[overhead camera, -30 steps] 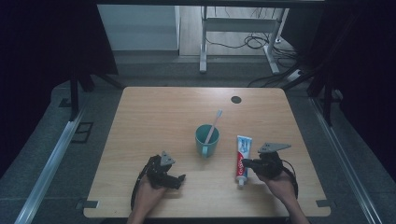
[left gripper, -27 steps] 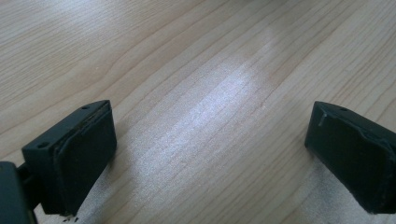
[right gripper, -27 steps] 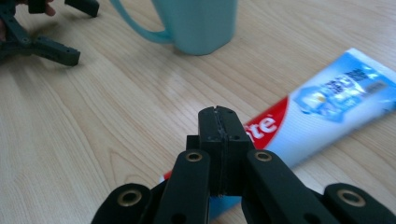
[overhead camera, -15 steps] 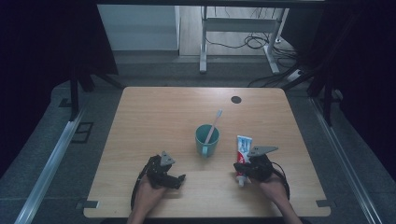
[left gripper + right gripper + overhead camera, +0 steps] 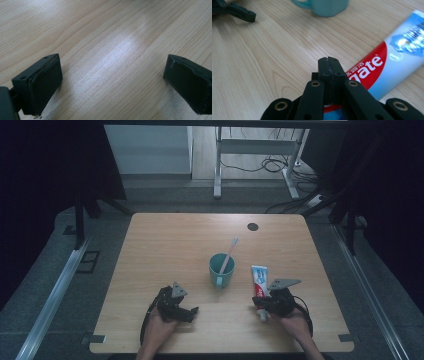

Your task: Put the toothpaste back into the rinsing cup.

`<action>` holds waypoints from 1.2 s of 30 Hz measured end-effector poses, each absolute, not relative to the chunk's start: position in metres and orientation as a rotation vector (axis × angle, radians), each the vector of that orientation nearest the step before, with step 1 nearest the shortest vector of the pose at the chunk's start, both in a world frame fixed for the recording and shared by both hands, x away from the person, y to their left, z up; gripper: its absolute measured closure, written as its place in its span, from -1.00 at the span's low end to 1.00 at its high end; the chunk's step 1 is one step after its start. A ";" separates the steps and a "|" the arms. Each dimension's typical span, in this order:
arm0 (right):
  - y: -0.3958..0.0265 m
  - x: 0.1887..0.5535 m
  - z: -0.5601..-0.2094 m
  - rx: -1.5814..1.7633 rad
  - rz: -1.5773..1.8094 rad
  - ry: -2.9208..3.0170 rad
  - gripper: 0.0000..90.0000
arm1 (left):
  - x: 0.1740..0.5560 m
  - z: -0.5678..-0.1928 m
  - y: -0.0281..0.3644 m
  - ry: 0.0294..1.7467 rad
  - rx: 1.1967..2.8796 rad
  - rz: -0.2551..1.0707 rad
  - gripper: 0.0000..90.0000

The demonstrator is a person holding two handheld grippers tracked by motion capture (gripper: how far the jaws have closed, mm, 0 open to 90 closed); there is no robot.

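The right gripper (image 5: 329,65), jaws pressed together and holding nothing, lies over the red-white-and-blue toothpaste tube (image 5: 387,62) on the pale wooden table (image 5: 165,240). The left gripper (image 5: 112,82) rests with jaws spread wide over bare wood, near a teal mug (image 5: 221,269).

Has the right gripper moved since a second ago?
Yes. The right gripper has slid left and toward the near table edge, over the cap end of the toothpaste tube, which hasn't shifted beside the mug.
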State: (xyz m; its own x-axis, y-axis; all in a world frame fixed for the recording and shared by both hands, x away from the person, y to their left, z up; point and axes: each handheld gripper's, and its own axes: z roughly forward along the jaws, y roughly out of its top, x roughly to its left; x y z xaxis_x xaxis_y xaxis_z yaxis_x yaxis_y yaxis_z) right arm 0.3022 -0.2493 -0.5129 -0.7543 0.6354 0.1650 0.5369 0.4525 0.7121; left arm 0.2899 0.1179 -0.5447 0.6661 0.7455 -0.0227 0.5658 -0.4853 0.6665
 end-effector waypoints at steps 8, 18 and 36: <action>-0.262 0.300 -0.515 1.076 1.164 2.553 0.95 | 0.290 -0.545 0.118 1.007 2.226 0.356 -0.95; -0.277 0.298 -0.517 1.113 1.129 2.537 0.94 | 0.290 -0.545 0.118 1.007 2.226 0.357 -0.95; -0.288 0.299 -0.495 1.154 1.067 2.487 0.46 | 0.290 -0.545 0.118 1.010 2.224 0.356 -0.95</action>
